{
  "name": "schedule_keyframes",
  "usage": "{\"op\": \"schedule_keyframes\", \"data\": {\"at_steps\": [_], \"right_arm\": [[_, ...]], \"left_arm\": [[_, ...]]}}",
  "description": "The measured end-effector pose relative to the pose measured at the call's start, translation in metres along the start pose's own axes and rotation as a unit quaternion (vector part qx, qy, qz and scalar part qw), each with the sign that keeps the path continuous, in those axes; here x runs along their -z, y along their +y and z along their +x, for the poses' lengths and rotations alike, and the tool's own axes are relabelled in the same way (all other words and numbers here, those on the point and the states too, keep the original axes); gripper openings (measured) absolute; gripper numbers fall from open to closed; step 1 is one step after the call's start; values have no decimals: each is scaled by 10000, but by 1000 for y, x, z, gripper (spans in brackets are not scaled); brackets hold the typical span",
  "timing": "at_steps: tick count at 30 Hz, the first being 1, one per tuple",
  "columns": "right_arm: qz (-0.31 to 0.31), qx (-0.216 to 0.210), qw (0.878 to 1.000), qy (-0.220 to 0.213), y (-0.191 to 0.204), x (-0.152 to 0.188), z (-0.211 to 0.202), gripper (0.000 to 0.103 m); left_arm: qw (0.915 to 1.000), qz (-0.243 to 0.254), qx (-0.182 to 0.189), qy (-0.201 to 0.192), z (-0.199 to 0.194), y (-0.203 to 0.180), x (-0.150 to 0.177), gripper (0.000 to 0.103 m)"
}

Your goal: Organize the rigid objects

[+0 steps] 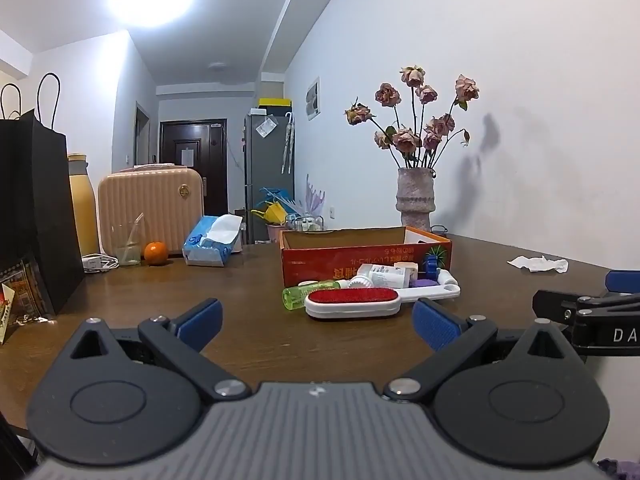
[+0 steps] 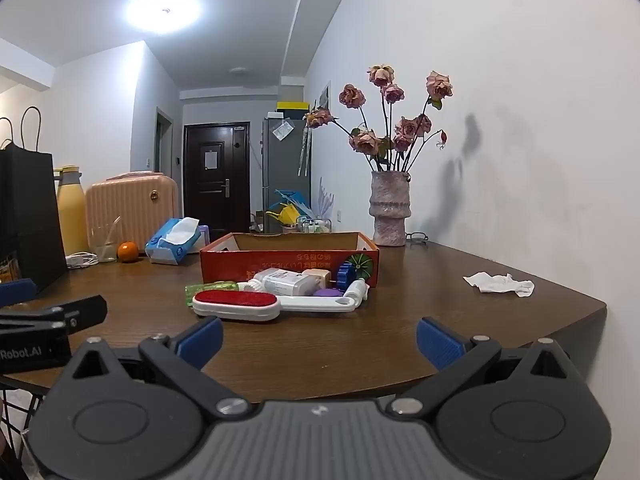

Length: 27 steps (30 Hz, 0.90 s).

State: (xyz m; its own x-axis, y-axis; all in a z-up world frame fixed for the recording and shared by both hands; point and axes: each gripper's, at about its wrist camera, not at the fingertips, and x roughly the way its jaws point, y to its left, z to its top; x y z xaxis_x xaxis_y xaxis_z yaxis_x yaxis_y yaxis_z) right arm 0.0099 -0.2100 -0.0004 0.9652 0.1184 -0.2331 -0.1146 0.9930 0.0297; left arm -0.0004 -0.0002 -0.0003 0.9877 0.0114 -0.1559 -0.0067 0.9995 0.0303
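Observation:
A red cardboard box [image 1: 320, 264] [image 2: 224, 260] stands open-topped on the brown table [image 1: 248, 320] [image 2: 400, 320]. In front of it lies a heap of small items: a white lint brush with a red pad [image 1: 352, 300] [image 2: 236, 304], a green bottle [image 1: 304, 294] [image 2: 204, 290], a white tube [image 1: 384, 274] [image 2: 280, 280], a purple piece [image 2: 326, 293] and a blue part [image 1: 431, 266] [image 2: 344, 274]. My left gripper [image 1: 318, 324] is open, short of the brush, with nothing between its fingers. My right gripper [image 2: 320, 340] is open near the table's front edge, also empty.
A vase of dried roses [image 1: 414, 200] [image 2: 390, 212] stands behind the box by the wall. A crumpled tissue [image 1: 538, 264] [image 2: 500, 283] lies at right. At left are a black paper bag [image 1: 36, 216], a yellow bottle [image 2: 72, 212], a glass [image 1: 128, 244], an orange [image 1: 155, 253], a tissue pack [image 1: 212, 242] and a pink case [image 1: 150, 204].

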Motion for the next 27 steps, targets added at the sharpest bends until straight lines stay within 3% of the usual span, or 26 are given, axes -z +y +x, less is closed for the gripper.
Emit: {"op": "schedule_keyframes", "data": {"at_steps": [27], "right_arm": [[24,41,10000,46,1,2,2,103]], "left_arm": [[10000,18,-7,6,-4,-1,-1,103]]}}
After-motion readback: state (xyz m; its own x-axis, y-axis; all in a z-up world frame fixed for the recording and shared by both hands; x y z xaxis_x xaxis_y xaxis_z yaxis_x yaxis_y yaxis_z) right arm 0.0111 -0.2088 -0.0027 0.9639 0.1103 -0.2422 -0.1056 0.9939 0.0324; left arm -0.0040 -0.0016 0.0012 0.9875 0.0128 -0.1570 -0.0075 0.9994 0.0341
